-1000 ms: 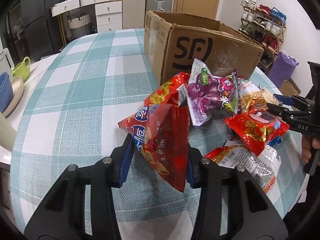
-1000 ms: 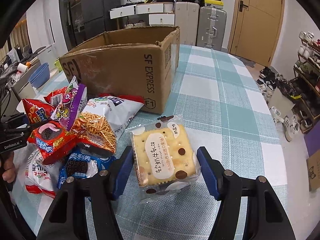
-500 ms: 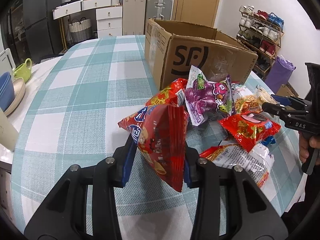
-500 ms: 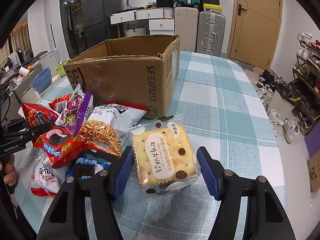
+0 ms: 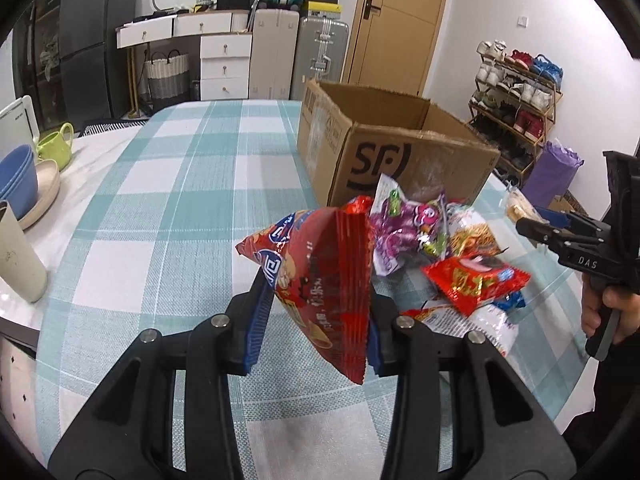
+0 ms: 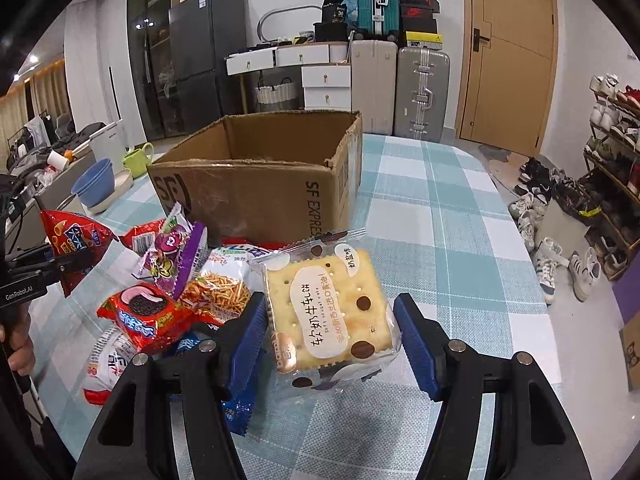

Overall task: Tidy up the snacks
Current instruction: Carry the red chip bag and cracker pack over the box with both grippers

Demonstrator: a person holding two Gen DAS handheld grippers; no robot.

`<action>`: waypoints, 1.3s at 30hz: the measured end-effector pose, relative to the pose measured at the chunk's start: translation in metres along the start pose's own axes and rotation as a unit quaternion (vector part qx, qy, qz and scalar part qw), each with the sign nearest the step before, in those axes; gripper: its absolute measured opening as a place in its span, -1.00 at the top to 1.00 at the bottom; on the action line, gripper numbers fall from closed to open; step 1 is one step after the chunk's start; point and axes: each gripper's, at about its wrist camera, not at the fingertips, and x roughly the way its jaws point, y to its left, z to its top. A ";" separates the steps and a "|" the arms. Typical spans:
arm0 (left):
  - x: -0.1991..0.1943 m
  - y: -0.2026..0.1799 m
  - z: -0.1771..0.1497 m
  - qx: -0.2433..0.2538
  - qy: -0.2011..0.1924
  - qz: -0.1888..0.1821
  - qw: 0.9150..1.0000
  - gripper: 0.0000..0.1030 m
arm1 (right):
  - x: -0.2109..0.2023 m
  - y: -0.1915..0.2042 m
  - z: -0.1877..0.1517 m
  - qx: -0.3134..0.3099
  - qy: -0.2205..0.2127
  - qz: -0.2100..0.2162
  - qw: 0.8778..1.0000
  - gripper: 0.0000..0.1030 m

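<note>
My left gripper point(image 5: 318, 320) is shut on a red chip bag point(image 5: 324, 276) and holds it above the checked table. My right gripper point(image 6: 332, 336) is shut on a clear pack of yellow crackers point(image 6: 328, 312), also lifted. An open brown SF cardboard box point(image 5: 392, 148) stands behind the snack pile; it also shows in the right wrist view point(image 6: 260, 176). The pile holds a purple candy bag point(image 5: 408, 232), a red cookie bag point(image 6: 140, 316) and a noodle snack bag point(image 6: 224, 284). The right gripper shows at the right edge of the left wrist view point(image 5: 560, 232).
Blue bowls point(image 5: 16, 180), a green mug point(image 5: 56, 144) and a cream cup point(image 5: 16, 256) stand at the table's left edge. Suitcases, drawers and a shoe rack point(image 5: 516, 100) line the room behind. The table edge runs close on the right point(image 6: 500, 240).
Both grippers have risen with their packs. The red chip bag and the cracker pack now hang higher above the table, nearer the level of the box rim.
</note>
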 end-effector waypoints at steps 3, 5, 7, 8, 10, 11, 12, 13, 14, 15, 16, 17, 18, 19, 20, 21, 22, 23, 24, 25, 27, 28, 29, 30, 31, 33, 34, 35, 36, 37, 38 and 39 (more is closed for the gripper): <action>-0.007 -0.002 0.003 -0.002 -0.009 -0.001 1.000 0.29 | -0.005 0.002 0.002 0.000 -0.011 0.004 1.000 -0.27; -0.011 -0.003 0.006 -0.003 -0.015 0.000 1.000 0.29 | -0.008 0.002 0.003 0.003 -0.018 0.006 1.000 -0.27; -0.016 -0.005 0.008 -0.003 -0.021 0.001 1.000 0.29 | -0.009 0.003 0.004 0.003 -0.022 0.007 1.000 -0.27; -0.017 -0.006 0.009 -0.002 -0.023 0.001 1.000 0.29 | -0.009 0.003 0.004 0.003 -0.025 0.008 1.000 -0.27; -0.020 -0.008 0.011 -0.001 -0.027 0.001 1.000 0.29 | -0.010 0.003 0.004 0.003 -0.027 0.011 1.000 -0.27; -0.021 -0.009 0.012 -0.001 -0.029 0.002 1.000 0.29 | -0.011 0.003 0.005 0.004 -0.029 0.012 0.999 -0.27; -0.022 -0.010 0.013 -0.002 -0.031 0.003 1.000 0.29 | -0.011 0.004 0.005 0.004 -0.032 0.015 0.999 -0.27; -0.023 -0.011 0.014 -0.002 -0.033 0.003 0.999 0.29 | -0.011 0.004 0.006 0.003 -0.034 0.016 0.999 -0.27; -0.024 -0.012 0.015 -0.004 -0.035 0.002 0.999 0.29 | -0.011 0.005 0.008 0.003 -0.036 0.017 0.999 -0.27; -0.024 -0.012 0.016 -0.006 -0.036 0.003 0.999 0.29 | -0.011 0.006 0.008 0.002 -0.037 0.018 0.999 -0.27; -0.025 -0.013 0.018 -0.009 -0.038 0.003 0.999 0.29 | -0.012 0.007 0.010 0.001 -0.040 0.020 0.999 -0.27; -0.025 -0.013 0.019 -0.010 -0.040 0.002 0.999 0.29 | -0.013 0.008 0.012 0.000 -0.042 0.021 0.999 -0.27; -0.027 -0.015 0.022 -0.010 -0.043 0.001 0.999 0.29 | -0.013 0.009 0.014 -0.001 -0.042 0.022 0.999 -0.27; -0.027 -0.016 0.024 -0.010 -0.046 0.001 0.999 0.29 | -0.014 0.010 0.016 -0.002 -0.046 0.024 0.999 -0.27; -0.028 -0.016 0.026 -0.010 -0.049 0.001 0.999 0.29 | -0.015 0.011 0.018 -0.002 -0.050 0.025 0.998 -0.27; -0.028 -0.017 0.029 -0.011 -0.052 -0.002 0.999 0.29 | -0.017 0.011 0.020 -0.004 -0.052 0.026 0.998 -0.27; -0.027 -0.018 0.033 -0.011 -0.054 -0.004 0.998 0.29 | -0.017 0.012 0.022 -0.004 -0.054 0.026 0.998 -0.27; -0.028 -0.019 0.036 -0.010 -0.056 -0.004 0.998 0.29 | -0.019 0.012 0.024 -0.004 -0.056 0.027 0.998 -0.27; -0.028 -0.022 0.039 -0.008 -0.058 -0.004 0.998 0.29 | -0.019 0.012 0.025 -0.004 -0.059 0.027 0.998 -0.27; -0.028 -0.025 0.042 -0.006 -0.059 -0.005 0.998 0.29 | -0.020 0.012 0.027 -0.004 -0.060 0.027 0.998 -0.27; -0.028 -0.030 0.047 -0.002 -0.064 -0.008 0.998 0.29 | -0.021 0.011 0.030 -0.003 -0.063 0.028 0.998 -0.27; -0.028 -0.033 0.051 0.000 -0.065 -0.008 0.998 0.29 | -0.021 0.010 0.032 -0.003 -0.065 0.028 0.998 -0.27; -0.028 -0.036 0.054 0.003 -0.066 -0.010 0.998 0.29 | -0.022 0.009 0.034 -0.002 -0.067 0.028 0.997 -0.27; -0.027 -0.038 0.057 0.005 -0.067 -0.011 0.998 0.29 | -0.022 0.009 0.036 -0.003 -0.068 0.029 0.997 -0.27; -0.026 -0.042 0.060 0.007 -0.069 -0.013 0.998 0.29 | -0.022 0.009 0.038 -0.003 -0.068 0.030 0.997 -0.27; -0.025 -0.048 0.066 0.011 -0.070 -0.015 0.997 0.29 | -0.022 0.008 0.041 -0.003 -0.072 0.030 0.997 -0.27; -0.023 -0.052 0.069 0.014 -0.071 -0.016 0.997 0.29 | -0.021 0.007 0.043 -0.003 -0.073 0.031 0.997 -0.27; -0.021 -0.054 0.073 0.016 -0.071 -0.017 0.997 0.29 | -0.021 0.007 0.045 -0.003 -0.074 0.031 0.997 -0.27; -0.019 -0.057 0.075 0.017 -0.071 -0.018 0.997 0.29 | -0.021 0.006 0.047 -0.003 -0.076 0.031 0.997 -0.27; -0.016 -0.060 0.078 0.019 -0.070 -0.020 0.997 0.29 | -0.020 0.006 0.048 -0.003 -0.077 0.032 0.997 -0.27; -0.014 -0.063 0.080 0.021 -0.069 -0.020 0.997 0.29 | -0.019 0.005 0.049 -0.003 -0.078 0.033 0.996 -0.27; -0.011 -0.067 0.083 0.022 -0.067 -0.022 0.997 0.29 | -0.017 0.005 0.050 -0.002 -0.079 0.033 0.996 -0.27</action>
